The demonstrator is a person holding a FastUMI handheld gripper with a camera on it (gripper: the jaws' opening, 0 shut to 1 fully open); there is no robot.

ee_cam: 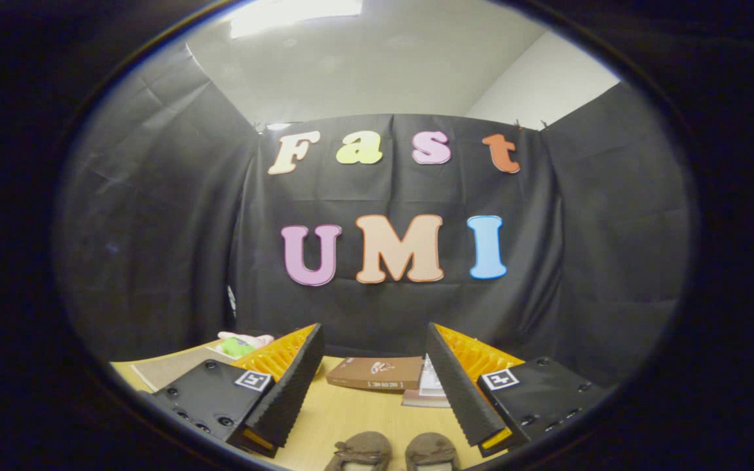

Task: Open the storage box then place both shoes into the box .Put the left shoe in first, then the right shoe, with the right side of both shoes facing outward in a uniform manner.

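Observation:
Two brown-grey shoes sit side by side on the wooden table, low between my fingers: the left one point(362, 451) and the right one point(431, 451), toes toward the back wall. Beyond them, near the wall, lies the flat brown storage box point(376, 373) with its lid closed. My gripper point(375, 340) hangs above the table, open, nothing between its fingers. The shoes lie below and nearer than the fingertips; the box is well ahead of them.
A white paper or booklet point(430, 384) lies beside the box on its right, partly behind my right finger. A green and pink soft toy point(241, 344) sits at the back left, past my left finger. A grey mat point(174, 369) lies on the table's left.

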